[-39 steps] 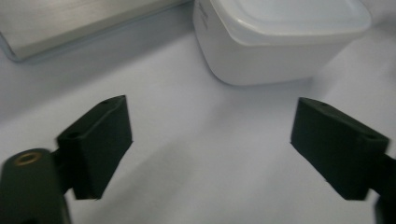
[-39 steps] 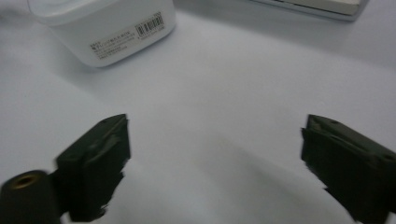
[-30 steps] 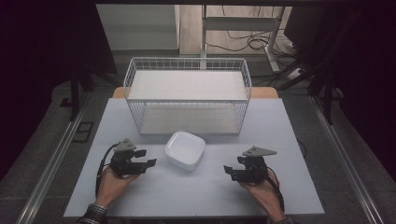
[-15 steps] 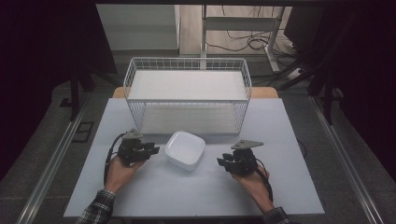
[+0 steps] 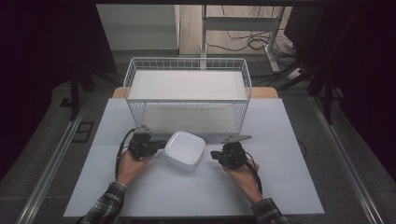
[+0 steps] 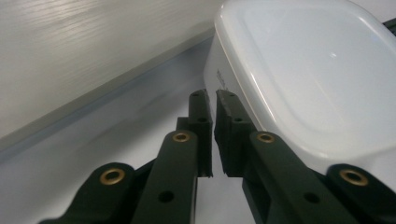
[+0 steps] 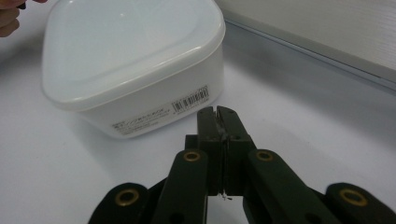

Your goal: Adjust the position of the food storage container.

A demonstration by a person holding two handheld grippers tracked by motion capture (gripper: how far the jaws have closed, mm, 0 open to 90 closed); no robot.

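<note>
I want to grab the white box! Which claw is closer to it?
Left. The left claw sits right against the box, both shut, nothing held. The right claw stops a small gap short.

place: a lab or test room set up for recording, not a home.
work surface: a plain pale table (image 5: 280, 186) stood alone, bare of household clutter.
floor: grey carpet tiles (image 5: 355, 154) lay around the table, with metal rails (image 5: 51, 163) running along both sides.
background: loose cables (image 5: 243, 44) trailed across a wooden floor strip behind, near the metal legs of a desk frame (image 5: 205, 28).
surroundings: dark curtains or screens (image 5: 42, 56) closed off both sides, and black stand legs (image 5: 74, 88) rested on the carpet.
props: a white wire basket (image 5: 187, 93) sat staged at the table's far edge.
</note>
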